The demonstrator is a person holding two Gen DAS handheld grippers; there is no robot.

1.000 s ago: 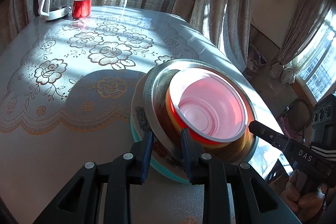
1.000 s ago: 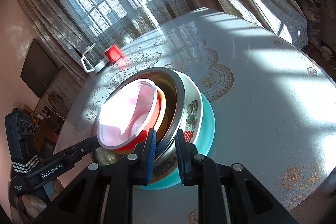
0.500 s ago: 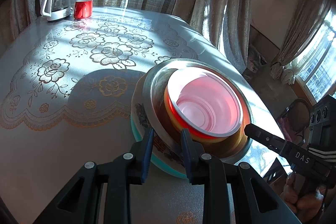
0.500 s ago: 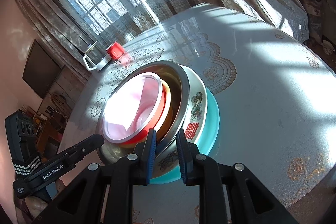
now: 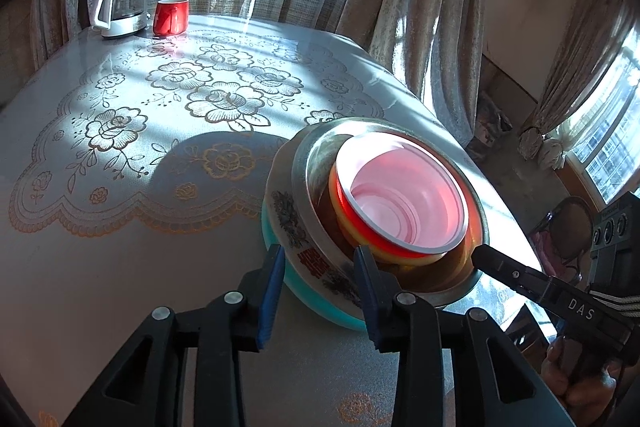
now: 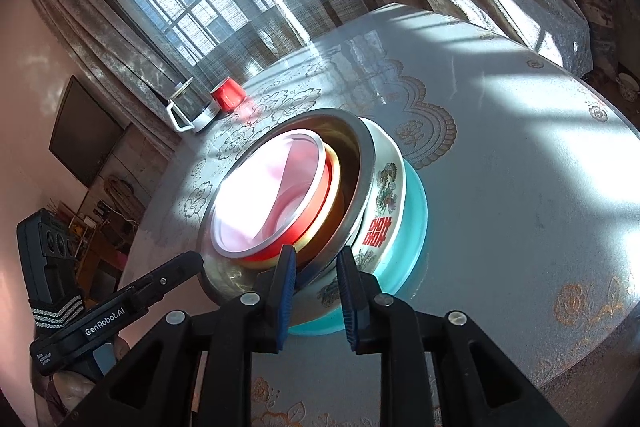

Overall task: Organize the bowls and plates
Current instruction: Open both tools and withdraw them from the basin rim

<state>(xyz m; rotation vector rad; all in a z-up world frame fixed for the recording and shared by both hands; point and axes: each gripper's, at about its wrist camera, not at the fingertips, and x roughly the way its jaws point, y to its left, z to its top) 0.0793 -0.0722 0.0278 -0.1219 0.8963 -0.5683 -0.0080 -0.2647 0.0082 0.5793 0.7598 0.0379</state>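
Observation:
A nested stack stands on the table: a teal plate (image 5: 308,297) at the bottom, a white patterned bowl (image 5: 288,223), a steel bowl (image 5: 304,171), then a yellow and a red bowl with a pink inside (image 5: 404,195). My left gripper (image 5: 320,267) straddles the near rim of the stack, its jaws set wider than the rim. My right gripper (image 6: 316,263) is shut on the steel bowl's rim (image 6: 360,179) from the opposite side; the teal plate (image 6: 416,203) shows beneath. Each gripper shows in the other's view.
A red mug (image 5: 171,17) and a white glass kettle (image 5: 120,7) stand at the table's far edge. The lace-patterned tablecloth (image 5: 160,107) covers the table. Curtains and windows lie beyond; the table edge is close on the right.
My left gripper's jaws have widened off the stack's rim and it has drawn back a little. The right gripper stays clamped on the rim. The stack sits slightly farther along the table.

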